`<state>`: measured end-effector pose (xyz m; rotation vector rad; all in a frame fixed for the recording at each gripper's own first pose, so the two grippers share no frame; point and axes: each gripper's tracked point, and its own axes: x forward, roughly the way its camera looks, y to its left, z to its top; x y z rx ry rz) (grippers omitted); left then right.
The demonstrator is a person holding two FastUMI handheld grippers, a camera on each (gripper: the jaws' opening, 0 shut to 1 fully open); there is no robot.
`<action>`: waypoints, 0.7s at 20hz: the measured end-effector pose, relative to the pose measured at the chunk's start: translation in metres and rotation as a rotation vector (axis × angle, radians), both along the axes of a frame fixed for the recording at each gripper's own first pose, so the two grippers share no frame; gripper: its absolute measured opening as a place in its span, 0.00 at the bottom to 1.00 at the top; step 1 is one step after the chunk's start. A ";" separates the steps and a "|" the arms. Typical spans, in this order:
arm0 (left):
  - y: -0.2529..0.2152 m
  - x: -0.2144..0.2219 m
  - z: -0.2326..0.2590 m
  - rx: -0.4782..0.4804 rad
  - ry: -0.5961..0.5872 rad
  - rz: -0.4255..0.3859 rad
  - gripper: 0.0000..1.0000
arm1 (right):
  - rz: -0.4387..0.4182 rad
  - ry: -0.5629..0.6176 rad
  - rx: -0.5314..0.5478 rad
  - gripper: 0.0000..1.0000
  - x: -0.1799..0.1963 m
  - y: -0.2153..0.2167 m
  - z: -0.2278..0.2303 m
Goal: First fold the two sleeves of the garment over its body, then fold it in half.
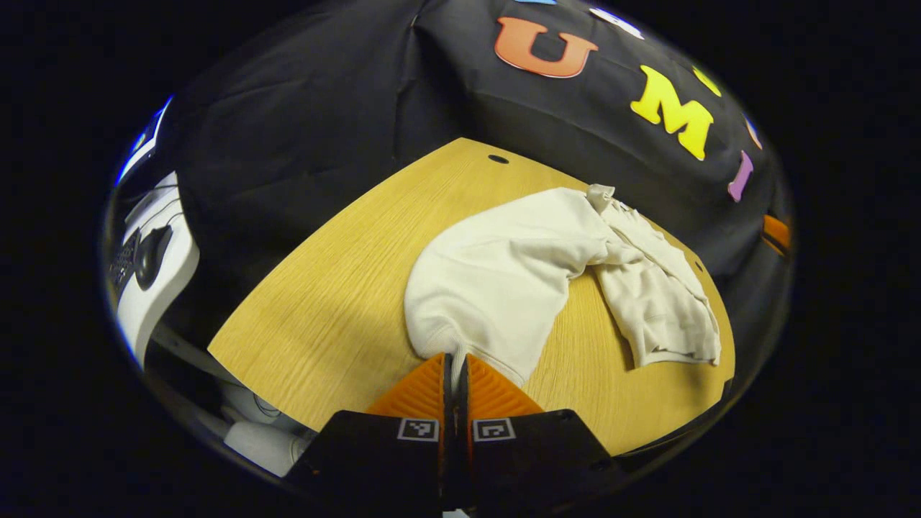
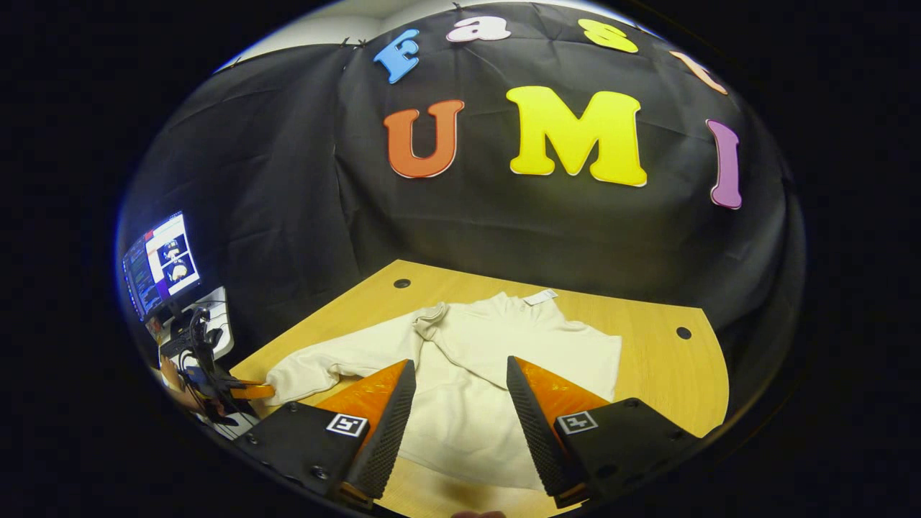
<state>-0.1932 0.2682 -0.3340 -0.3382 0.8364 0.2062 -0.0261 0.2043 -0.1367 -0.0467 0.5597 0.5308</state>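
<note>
A cream garment [image 2: 475, 374] lies on the wooden table [image 2: 647, 360], one sleeve [image 2: 324, 363] stretched sideways; a small white neck tag [image 2: 540, 296] is too small to read. The left gripper [image 1: 455, 360] pinches that sleeve's cuff [image 1: 450, 342], fingers closed on it. The right gripper [image 2: 460, 403] hangs wide open above the body, touching nothing. Its lower hem is cut off.

A light wooden table [image 2: 647, 338] with a rounded edge and small dark holes near its far side stands against the black cloth wall. On it lies a cream sweatshirt [image 2: 496, 360], spread over the middle of the top. One sleeve [image 2: 338, 363] stretches out toward the table's left edge, while the other sleeve [image 1: 655, 288] lies crumpled across the wood.
</note>
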 end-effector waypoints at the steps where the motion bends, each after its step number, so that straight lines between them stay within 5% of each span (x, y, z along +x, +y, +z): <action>1: 0.000 0.000 0.001 0.018 0.009 -0.009 0.03 | -0.014 0.000 0.007 0.80 0.003 -0.006 0.002; 14: -0.013 0.108 0.113 0.116 -0.166 -0.097 0.03 | -0.128 0.012 0.090 0.80 0.010 -0.072 0.006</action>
